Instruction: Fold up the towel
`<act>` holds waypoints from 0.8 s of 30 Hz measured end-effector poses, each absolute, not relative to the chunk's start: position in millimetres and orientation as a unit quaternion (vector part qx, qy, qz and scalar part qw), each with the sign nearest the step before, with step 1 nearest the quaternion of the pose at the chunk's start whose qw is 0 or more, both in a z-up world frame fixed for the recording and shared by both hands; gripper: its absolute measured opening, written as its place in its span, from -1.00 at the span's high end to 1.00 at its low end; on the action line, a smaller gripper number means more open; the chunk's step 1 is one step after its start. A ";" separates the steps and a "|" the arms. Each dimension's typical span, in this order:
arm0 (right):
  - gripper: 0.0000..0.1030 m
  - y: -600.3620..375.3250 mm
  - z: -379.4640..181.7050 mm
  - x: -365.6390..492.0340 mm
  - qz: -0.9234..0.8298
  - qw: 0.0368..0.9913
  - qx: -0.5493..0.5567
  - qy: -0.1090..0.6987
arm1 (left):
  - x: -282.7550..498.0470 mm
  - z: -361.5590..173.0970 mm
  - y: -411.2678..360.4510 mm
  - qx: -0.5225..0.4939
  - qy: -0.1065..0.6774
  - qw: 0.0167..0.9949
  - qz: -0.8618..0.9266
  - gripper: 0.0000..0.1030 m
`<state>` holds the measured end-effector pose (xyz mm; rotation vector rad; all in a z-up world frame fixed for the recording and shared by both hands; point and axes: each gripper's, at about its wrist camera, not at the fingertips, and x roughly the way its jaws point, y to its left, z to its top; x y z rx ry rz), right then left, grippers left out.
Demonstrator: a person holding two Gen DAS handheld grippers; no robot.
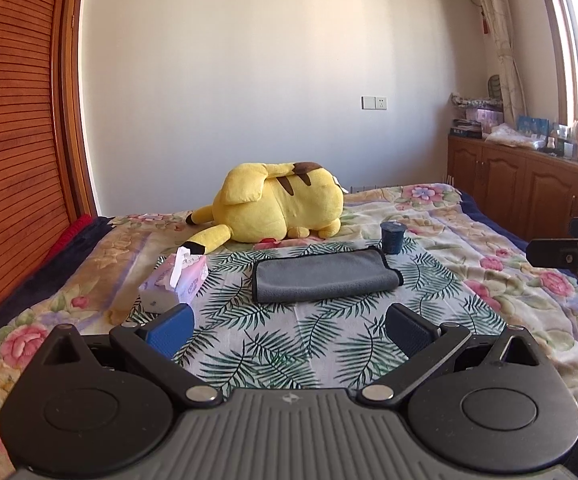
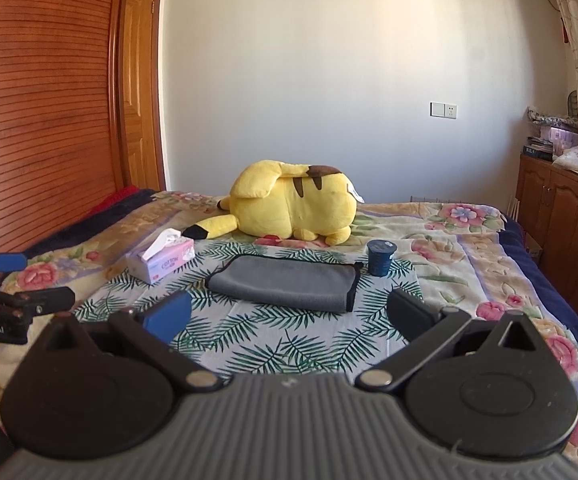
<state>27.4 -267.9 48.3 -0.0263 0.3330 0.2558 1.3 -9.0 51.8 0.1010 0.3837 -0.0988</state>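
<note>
Left gripper (image 1: 289, 330): jaws spread wide, nothing between them, held above the palm-leaf cloth (image 1: 273, 344) on the near side of the towel. Its fingers are clear of all fabric. Right gripper (image 2: 289, 320): likewise spread wide and empty, over the same cloth, on the near side of the towel.

Towel (image 1: 325, 276): grey, dark-edged, already doubled into a flat oblong. It lies on the palm-leaf cloth, untouched by either gripper. In the right wrist view the towel (image 2: 285, 282) shows its folded edge to the left and its stacked bound edges to the right.

Tissue pack (image 1: 175, 280): pink and white, one sheet standing out of the top, near the towel's left end, apart from it. Dark blue cup (image 1: 392, 237): upright, lidded, just beside the towel's far right corner; contact cannot be determined.

Yellow plush toy (image 1: 277, 210): lying on its side on the floral bedspread (image 1: 489, 248), beyond the towel, well apart.

Behind the toy: white wall, a wall socket (image 1: 374, 102). To the towel's right, wooden cabinets (image 1: 529, 188) under a window.
</note>
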 end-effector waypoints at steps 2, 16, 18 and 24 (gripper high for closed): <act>-1.00 -268.1 42.8 23.8 0.126 0.978 -0.015 0.166 | -1.7 46.4 -9.2 0.056 0.191 0.979 -0.045 -0.69; -1.00 -268.3 13.7 7.1 0.110 0.981 -0.005 0.161 | -10.6 16.1 -2.0 0.028 0.198 0.979 -0.032 -0.69; -1.00 -268.8 8.9 7.7 0.107 0.980 0.000 0.166 | -12.1 13.5 -1.7 0.029 0.193 0.980 -0.029 -0.69; -1.00 -267.9 -3.7 6.8 0.102 0.980 -0.007 0.172 | -13.1 7.7 -0.5 0.027 0.184 0.982 -0.030 -0.69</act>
